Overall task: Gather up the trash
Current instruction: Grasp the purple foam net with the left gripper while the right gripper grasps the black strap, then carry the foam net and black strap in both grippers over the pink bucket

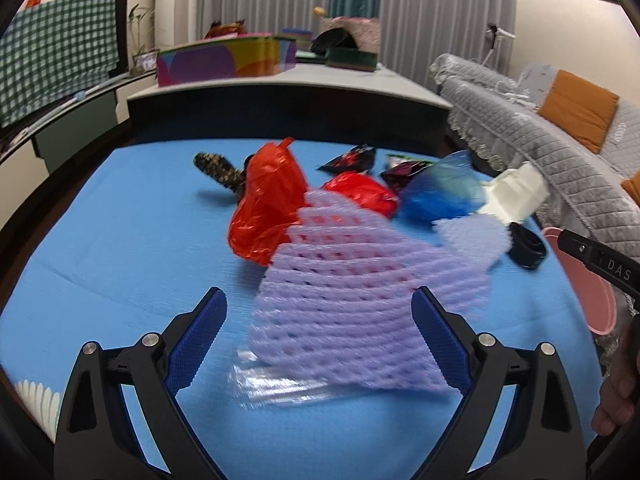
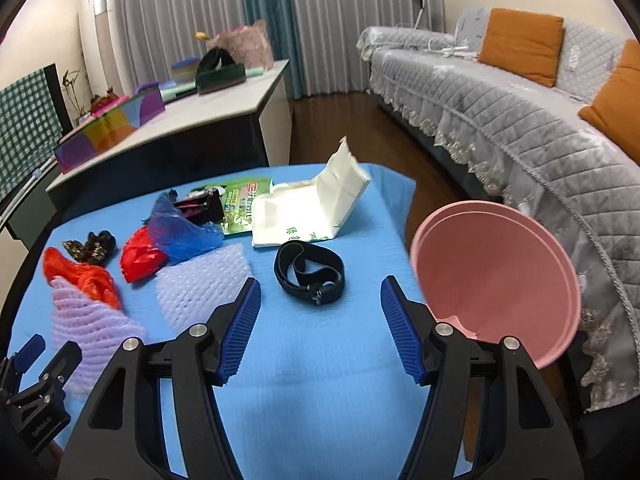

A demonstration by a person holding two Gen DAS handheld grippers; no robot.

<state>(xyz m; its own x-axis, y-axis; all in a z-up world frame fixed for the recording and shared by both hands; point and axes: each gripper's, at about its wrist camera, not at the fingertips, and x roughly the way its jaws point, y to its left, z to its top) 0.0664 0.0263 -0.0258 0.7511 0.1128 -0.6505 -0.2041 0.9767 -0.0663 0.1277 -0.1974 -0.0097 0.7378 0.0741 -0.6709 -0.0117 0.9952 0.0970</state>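
A large purple foam net point(image 1: 352, 300) lies on the blue table point(image 1: 120, 240), between the fingers of my open left gripper point(image 1: 318, 308); it also shows in the right wrist view point(image 2: 92, 328). A red plastic bag point(image 1: 268, 204) sits just behind it. A second foam net point(image 2: 204, 284), another red bag point(image 2: 140, 258), a blue bag point(image 2: 180, 232), dark wrappers point(image 1: 352, 160), a green packet point(image 2: 244, 204) and a white paper bag point(image 2: 316, 208) lie farther on. My right gripper point(image 2: 320, 316) is open and empty above the table, near a black strap point(image 2: 308, 268). A pink bin point(image 2: 496, 280) stands at the table's right edge.
A patterned hair tie point(image 2: 90, 250) lies at the far left of the pile. Clear plastic film point(image 1: 280, 388) lies under the net's near edge. A grey sofa point(image 2: 520, 120) runs along the right. A white table with boxes point(image 2: 180, 112) stands behind.
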